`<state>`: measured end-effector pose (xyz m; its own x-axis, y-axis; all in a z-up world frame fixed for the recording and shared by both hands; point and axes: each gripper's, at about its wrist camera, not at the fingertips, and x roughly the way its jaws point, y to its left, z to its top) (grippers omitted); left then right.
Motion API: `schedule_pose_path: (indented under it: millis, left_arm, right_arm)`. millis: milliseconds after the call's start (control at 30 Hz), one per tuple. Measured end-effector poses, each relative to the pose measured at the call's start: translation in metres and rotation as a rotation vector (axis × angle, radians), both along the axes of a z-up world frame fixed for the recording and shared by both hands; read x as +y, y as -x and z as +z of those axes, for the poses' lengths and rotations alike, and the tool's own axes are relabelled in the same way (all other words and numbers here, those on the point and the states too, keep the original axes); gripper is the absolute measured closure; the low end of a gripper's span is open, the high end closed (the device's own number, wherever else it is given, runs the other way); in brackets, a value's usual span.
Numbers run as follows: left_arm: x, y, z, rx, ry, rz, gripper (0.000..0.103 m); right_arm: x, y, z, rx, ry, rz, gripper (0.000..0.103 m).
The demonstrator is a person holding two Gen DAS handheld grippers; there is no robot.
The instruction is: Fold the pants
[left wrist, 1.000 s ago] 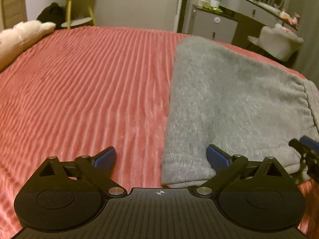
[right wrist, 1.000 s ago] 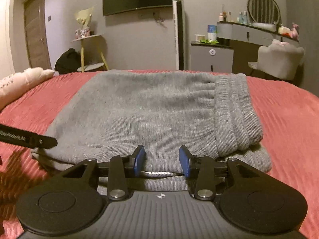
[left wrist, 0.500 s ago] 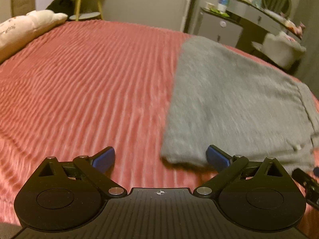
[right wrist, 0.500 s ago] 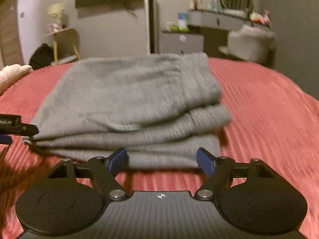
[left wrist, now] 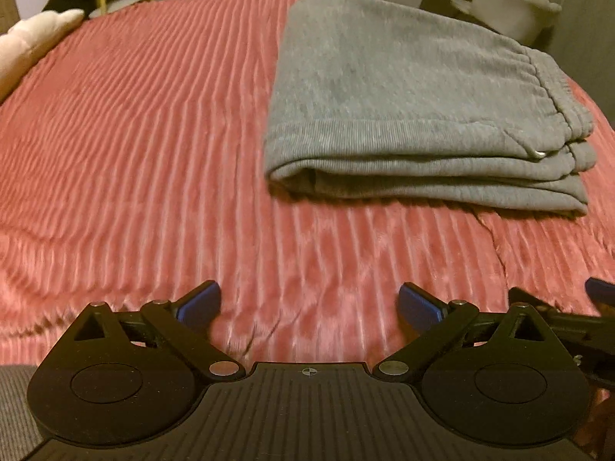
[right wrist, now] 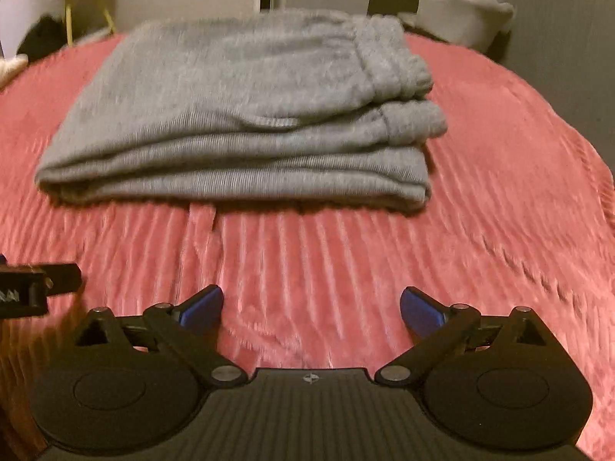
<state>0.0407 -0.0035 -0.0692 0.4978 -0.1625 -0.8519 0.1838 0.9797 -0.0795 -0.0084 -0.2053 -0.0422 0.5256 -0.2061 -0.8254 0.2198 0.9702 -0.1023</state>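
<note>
pants [left wrist: 415, 88]: grey, folded in a stacked bundle on the red bed [left wrist: 134, 134], far of both tools
left tool [left wrist: 309, 307]: wide open, empty
right tool [right wrist: 311, 307]: jaws just opened wide, empty
step: folding looks finished, release
next: likely only pulling clear

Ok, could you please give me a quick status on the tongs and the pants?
Left tongs open, empty. Right tongs just opened, nothing between them. Grey pants folded in a stack on the pink bedspread, clear of both. Nothing in the way.
</note>
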Motion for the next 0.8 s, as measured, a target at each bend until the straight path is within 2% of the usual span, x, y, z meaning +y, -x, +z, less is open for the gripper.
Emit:
schedule_pose_path:
  millis: [200, 333, 500, 800]
  left_arm:
    - [0.005, 0.008, 0.005, -0.005, -0.003, 0.003, 0.001]
    - [0.001, 0.016, 0.008, -0.008, -0.033, -0.026, 0.001]
    - [-0.006, 0.019, 0.013, -0.052, -0.068, -0.056, 0.001]
    - [0.003, 0.010, 0.021, -0.120, -0.005, -0.011, 0.001]
  right_arm:
    - [0.000, 0.010, 0.003, 0.000, -0.023, -0.031, 0.004]
    - [0.006, 0.012, 0.005, -0.018, 0.025, -0.029, 0.004]
    - [0.010, 0.016, 0.014, -0.082, 0.065, -0.013, 0.004]
    - [0.011, 0.024, 0.032, -0.247, 0.086, -0.010, 0.004]
